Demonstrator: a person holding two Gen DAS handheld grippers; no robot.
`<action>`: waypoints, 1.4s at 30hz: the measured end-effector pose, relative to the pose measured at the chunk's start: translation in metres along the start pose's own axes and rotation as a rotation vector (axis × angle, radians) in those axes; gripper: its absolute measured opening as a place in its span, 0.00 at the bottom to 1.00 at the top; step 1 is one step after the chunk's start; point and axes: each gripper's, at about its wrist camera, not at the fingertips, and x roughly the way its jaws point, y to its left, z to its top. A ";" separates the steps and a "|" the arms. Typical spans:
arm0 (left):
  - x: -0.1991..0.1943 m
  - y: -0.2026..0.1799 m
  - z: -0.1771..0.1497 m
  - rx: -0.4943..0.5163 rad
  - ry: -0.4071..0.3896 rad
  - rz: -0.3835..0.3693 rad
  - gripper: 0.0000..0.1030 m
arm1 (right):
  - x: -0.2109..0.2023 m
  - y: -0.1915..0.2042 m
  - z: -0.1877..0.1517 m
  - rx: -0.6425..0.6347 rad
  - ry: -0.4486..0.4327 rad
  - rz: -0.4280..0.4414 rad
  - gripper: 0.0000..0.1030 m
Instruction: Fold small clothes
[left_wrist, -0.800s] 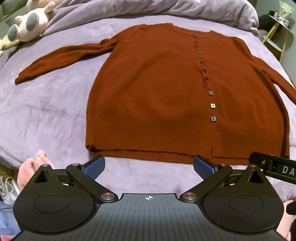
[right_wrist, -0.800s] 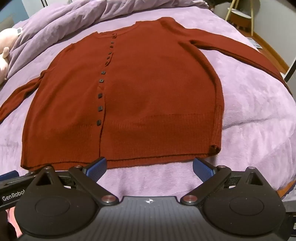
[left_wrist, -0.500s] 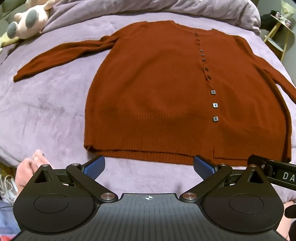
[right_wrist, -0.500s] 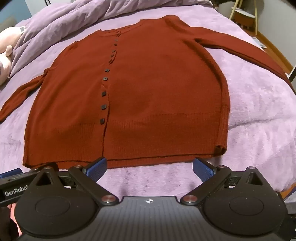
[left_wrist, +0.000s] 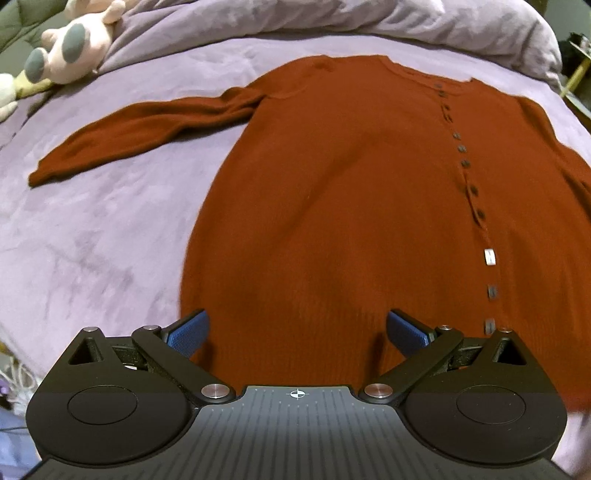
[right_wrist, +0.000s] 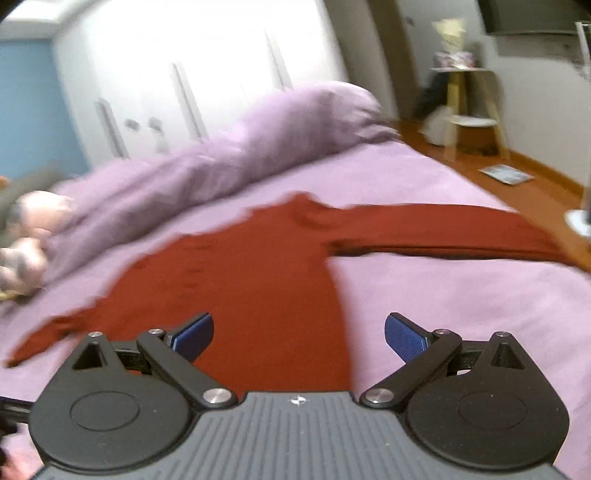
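Observation:
A rust-red buttoned cardigan (left_wrist: 351, 192) lies flat, front up, on the purple bedspread (left_wrist: 92, 229), both sleeves spread out. My left gripper (left_wrist: 295, 332) is open and empty, low over the cardigan's lower left part near the hem. My right gripper (right_wrist: 299, 334) is open and empty over the cardigan's lower right side (right_wrist: 258, 288); its right sleeve (right_wrist: 443, 230) stretches out to the right. The right wrist view is blurred and tilted up toward the room.
A bunched purple duvet (right_wrist: 229, 155) lies along the bed's far side. A pink plush toy (left_wrist: 74, 40) sits at the far left corner. The wooden floor (right_wrist: 517, 192) and a small side table (right_wrist: 469, 110) lie beyond the bed's right edge.
Both grippers moved forward and down over the cardigan's hem. The right gripper also tilted up, so its view now takes in the wall and room. Both jaws stayed open.

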 end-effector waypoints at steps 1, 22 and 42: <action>0.006 -0.002 0.004 -0.012 -0.001 -0.013 1.00 | 0.004 -0.022 0.006 0.057 -0.036 -0.027 0.96; 0.046 0.002 0.006 -0.071 -0.033 -0.133 1.00 | 0.109 -0.242 0.001 0.941 -0.210 -0.170 0.32; 0.017 -0.035 0.083 -0.024 -0.180 -0.553 0.84 | 0.117 0.083 0.054 0.143 0.104 0.517 0.05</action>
